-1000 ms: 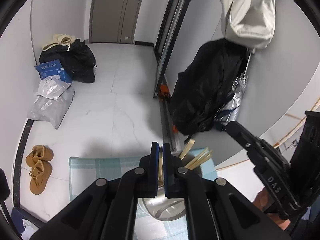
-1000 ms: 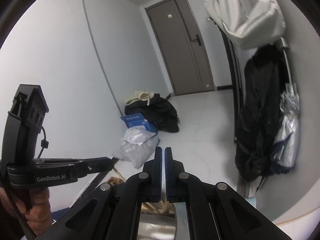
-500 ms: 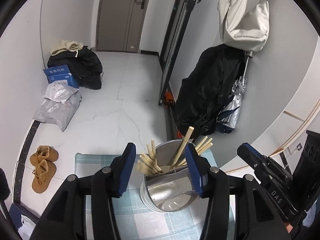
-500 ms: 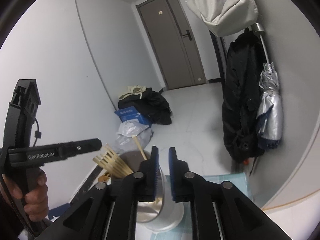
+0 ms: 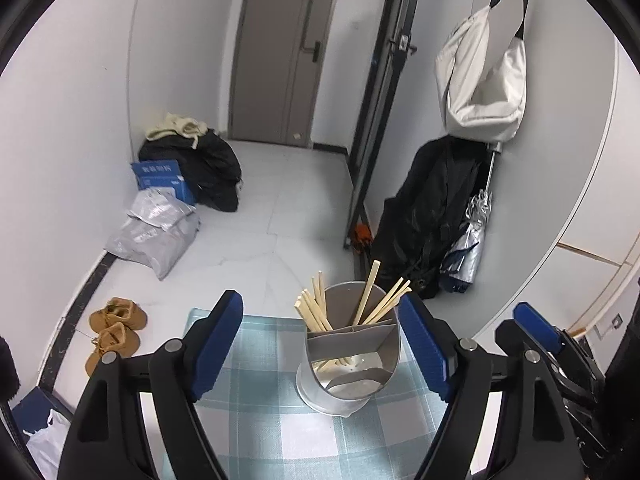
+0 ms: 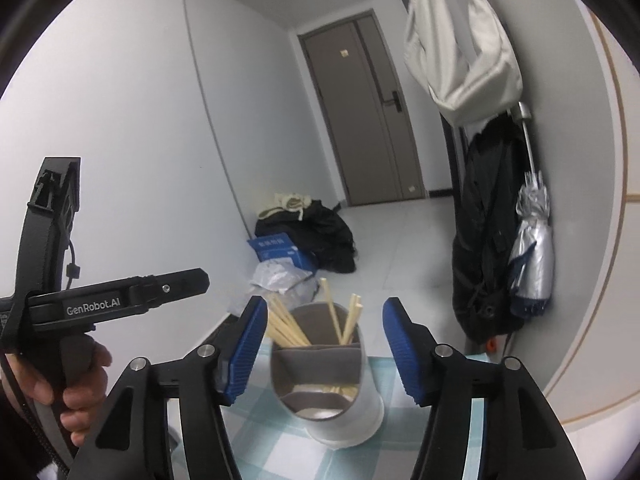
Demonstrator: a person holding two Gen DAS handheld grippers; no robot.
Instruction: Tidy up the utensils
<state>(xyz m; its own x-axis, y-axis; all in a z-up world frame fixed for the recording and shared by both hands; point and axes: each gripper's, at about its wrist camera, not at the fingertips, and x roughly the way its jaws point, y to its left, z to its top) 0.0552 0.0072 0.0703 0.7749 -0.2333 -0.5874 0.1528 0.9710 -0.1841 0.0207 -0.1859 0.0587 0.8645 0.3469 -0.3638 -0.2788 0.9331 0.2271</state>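
At far left in the left wrist view, a pair of tan shoes (image 5: 114,330) on the pale floor, with a grey plastic bag (image 5: 154,232) and a blue box (image 5: 160,174) beyond, partly buried under dark clothing. Lower left corner cut off by the lens rim, contents there unreadable. Centre: left gripper (image 5: 320,344) spread wide, jaws having just been opening, blue pads clear of everything, nothing pinched. Between and beyond the pads, a steel utensil holder (image 5: 352,364) upright on a checked cloth (image 5: 256,420), split by inner dividers; wooden chopsticks (image 5: 316,308) leaning out of the rear compartments, lower ends hidden behind the divider and only hinted at through reflections on the metal. Exact count hard to tell. Front compartment apparently bare, though glare muddles it. At right, part of the right gripper (image 5: 536,328), mostly cut off. In the right wrist view, at left, a hand (image 6: 60,384) wrapped around the handle of the left gripper, fingertips out of frame. Centre: right gripper (image 6: 324,344) released too, jaws having just been opening, holder standing between the pads, apparently untouched. Right: black coat (image 6: 484,240) and folded silver umbrella (image 6: 532,252) against the wall.
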